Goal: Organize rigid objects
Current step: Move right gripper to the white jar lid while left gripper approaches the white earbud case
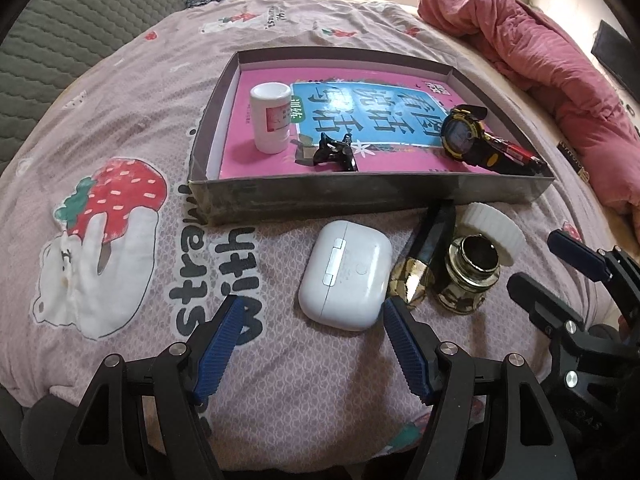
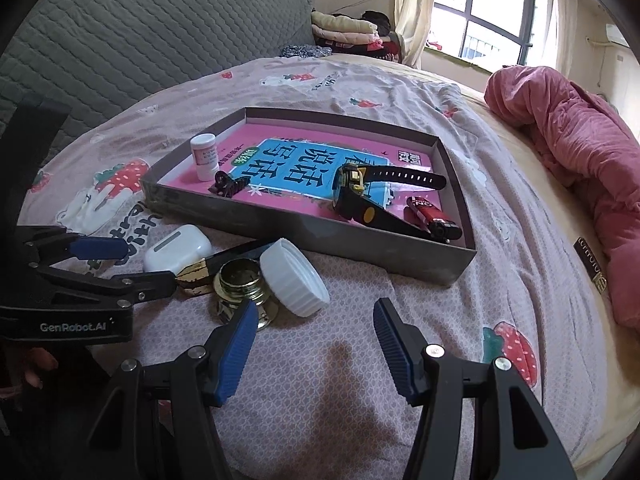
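Note:
A grey box [image 1: 328, 196] [image 2: 400, 252] on the bed holds a pink book, a white pill bottle [image 1: 270, 116] [image 2: 205, 157], a black hair clip [image 1: 336, 152] [image 2: 228, 185], a black-and-yellow watch [image 1: 464, 134] [image 2: 356, 192] and a red lighter [image 2: 430, 216]. In front of the box lie a white earbud case [image 1: 346, 274] [image 2: 176, 249], a black-and-gold pen-like piece [image 1: 424, 256] [image 2: 208, 268], a small gold-rimmed jar [image 1: 470, 272] [image 2: 238, 284] and a white ribbed lid [image 1: 498, 226] [image 2: 294, 276]. My left gripper [image 1: 312, 340] [image 2: 132, 264] is open, just short of the earbud case. My right gripper [image 2: 316, 344] [image 1: 536, 264] is open and empty, near the jar and lid.
A pink strawberry-print sheet [image 1: 120, 128] covers the bed. A rolled pink quilt [image 1: 540, 60] [image 2: 572, 152] lies at the right. A grey quilted headboard [image 2: 140, 32] stands at the back left, with folded clothes [image 2: 348, 32] and a window [image 2: 488, 12] behind.

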Demonstrator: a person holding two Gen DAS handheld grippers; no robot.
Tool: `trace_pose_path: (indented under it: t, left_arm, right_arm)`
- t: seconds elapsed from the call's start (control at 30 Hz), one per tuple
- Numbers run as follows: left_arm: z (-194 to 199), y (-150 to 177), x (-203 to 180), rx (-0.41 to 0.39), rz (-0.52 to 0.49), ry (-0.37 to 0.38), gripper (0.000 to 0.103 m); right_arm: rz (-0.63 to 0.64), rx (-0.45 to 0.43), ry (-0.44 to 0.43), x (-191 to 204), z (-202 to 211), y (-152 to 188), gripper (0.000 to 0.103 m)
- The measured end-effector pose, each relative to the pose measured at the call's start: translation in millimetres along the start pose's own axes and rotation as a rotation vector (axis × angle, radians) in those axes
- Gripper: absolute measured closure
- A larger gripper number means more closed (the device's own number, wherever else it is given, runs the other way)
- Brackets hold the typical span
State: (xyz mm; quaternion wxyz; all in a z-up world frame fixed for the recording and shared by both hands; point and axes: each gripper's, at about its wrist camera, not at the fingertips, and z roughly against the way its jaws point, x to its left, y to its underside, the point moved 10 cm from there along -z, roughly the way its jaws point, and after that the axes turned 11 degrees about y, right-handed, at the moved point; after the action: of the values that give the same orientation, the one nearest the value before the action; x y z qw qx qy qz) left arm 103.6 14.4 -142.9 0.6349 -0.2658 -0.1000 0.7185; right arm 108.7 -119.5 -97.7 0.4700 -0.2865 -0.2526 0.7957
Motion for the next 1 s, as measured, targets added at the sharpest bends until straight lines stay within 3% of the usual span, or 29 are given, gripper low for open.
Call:
trace_pose_path:
  t: [0.33, 0.47, 1.0]
  left_arm:
    - [-7.4, -9.9, 5.9, -0.021, 0.007, -0.001, 0.03]
    - [-10.9, -13.0, 5.5, -0.024, -0.002, 0.003, 0.03]
    - [-17.1, -21.3, 8.1, -0.043, 0.003, 0.025, 0.03]
  right_arm:
    - [0.011, -0.025, 0.05, -7.1, -11.9, -7.0, 0.044]
    - [-0.006, 0.0, 0.043, -11.8, -21.0, -4.0, 0.044]
    - [0.018, -0.03, 0.048, -9.3, -33.8, -10.4, 0.044]
